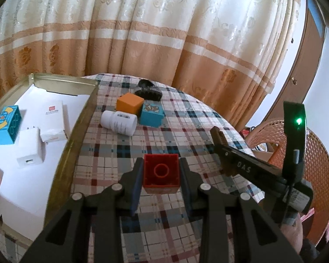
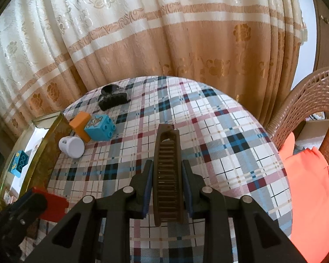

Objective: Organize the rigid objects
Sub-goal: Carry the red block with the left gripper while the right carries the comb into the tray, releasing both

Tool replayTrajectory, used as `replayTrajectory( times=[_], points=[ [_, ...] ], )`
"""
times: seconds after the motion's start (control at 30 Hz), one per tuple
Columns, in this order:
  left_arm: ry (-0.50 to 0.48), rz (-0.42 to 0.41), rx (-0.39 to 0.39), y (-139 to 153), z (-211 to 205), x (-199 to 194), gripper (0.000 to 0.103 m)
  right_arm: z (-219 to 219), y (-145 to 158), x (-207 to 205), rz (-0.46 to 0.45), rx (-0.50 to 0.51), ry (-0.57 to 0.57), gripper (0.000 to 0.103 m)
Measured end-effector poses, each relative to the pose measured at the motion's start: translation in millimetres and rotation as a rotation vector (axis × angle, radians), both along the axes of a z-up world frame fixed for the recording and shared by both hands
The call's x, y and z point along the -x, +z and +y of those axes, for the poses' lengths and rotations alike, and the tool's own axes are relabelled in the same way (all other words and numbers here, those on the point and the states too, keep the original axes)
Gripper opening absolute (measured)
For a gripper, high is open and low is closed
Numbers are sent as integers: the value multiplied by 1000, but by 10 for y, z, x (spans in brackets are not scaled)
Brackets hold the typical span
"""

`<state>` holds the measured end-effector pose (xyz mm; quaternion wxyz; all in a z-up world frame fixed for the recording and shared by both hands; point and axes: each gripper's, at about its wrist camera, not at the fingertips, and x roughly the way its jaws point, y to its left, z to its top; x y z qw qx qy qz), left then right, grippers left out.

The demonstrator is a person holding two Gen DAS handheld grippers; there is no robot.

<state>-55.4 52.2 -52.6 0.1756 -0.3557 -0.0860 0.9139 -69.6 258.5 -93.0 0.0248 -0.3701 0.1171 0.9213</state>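
Overhead: plaid tablecloth (image 2: 219, 131), drawn curtain (image 1: 164, 32), perhaps wicker chair (image 2: 307, 92).

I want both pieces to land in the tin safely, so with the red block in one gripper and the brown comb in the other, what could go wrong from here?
1. The left gripper pinches the red block only by its side walls, so it may slip if jolted.
2. The brown comb sticks out far past the right gripper and could knock the white bottle or the blue block.
3. The tin already holds several things, so landing room looks tight.
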Motion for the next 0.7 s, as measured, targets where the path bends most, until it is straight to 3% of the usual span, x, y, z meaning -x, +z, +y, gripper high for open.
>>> replayTrajectory(
  times=[0.3, 0.53, 0.7],
  points=[
    [10, 42, 18, 162, -137, -205, 31, -103, 104, -62, 32, -83, -15, 27],
    [16, 55, 45, 220, -265, -326, 31, -270, 44, -309, -10, 7, 9, 27],
    [23, 69, 54, 267, -378, -423, 31, -502, 101, -431, -7, 16, 60, 27]
  ],
)
